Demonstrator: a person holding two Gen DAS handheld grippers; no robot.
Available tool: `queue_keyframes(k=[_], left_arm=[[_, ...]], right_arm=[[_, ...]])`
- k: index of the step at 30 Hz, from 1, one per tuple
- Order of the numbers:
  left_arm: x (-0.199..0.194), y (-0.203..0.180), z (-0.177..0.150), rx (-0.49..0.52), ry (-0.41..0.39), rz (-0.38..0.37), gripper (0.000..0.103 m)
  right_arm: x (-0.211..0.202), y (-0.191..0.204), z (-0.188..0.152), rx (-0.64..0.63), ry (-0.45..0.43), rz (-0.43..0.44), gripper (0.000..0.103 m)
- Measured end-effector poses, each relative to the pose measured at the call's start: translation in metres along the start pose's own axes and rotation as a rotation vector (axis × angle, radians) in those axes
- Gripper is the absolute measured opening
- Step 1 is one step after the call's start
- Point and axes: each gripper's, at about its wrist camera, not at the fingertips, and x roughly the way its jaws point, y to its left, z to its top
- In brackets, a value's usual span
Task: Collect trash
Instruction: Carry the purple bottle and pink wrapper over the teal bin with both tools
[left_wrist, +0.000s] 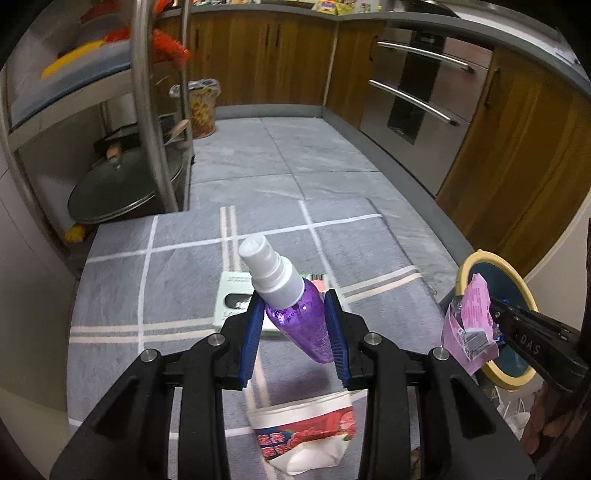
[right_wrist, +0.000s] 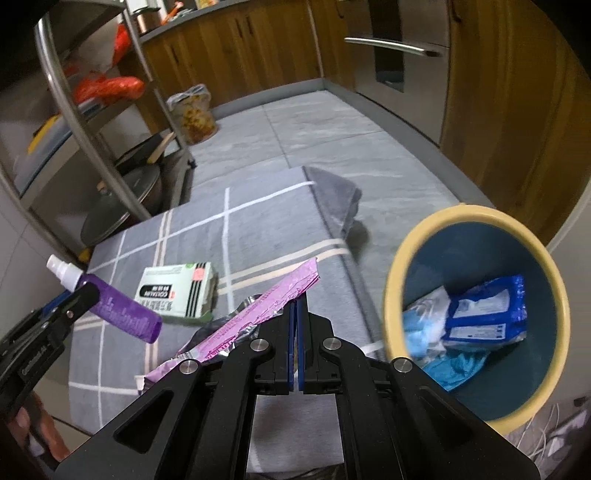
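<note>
Two grippers (left_wrist: 293, 325) (right_wrist: 296, 314), two held items.

Both wrist views look forward, downward, close over grey checked cloth (left_wrist: 177, 280); both share bin (right_wrist: 406, 266).

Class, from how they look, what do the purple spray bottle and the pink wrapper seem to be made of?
Purple spray bottle, in the left claw: likely glossy translucent plastic, glinting, with an opaque white pump.
Pink wrapper, pinched in the right claw: probably foil-lined plastic film, creased, with a silvery inner face.
</note>
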Motion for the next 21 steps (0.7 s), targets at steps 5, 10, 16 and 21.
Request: queue_keyframes(k=[5, 10, 16, 21], left_arm=[[-0.001, -0.025, 0.006, 0.058, -0.017, -0.028, 0.033], [0.002, -0.063, 0.012, 0.117, -0.032, -0.074, 0.033], [0.009, -0.110, 0.019, 0.173, -0.036, -0.138, 0.033], [0.017, -0.150, 0.019, 0.226, -0.030, -0.192, 0.033]], right_arm=[[-0.008, -0.023, 0.004, 0.040, -0.023, -0.026, 0.002], [-0.017, -0.064, 0.008, 0.119, -0.047, -0.065, 0.002], [-0.026, -0.116, 0.006, 0.212, -0.058, -0.117, 0.002], [-0.031, -0.152, 0.002, 0.275, -0.063, -0.155, 0.002]])
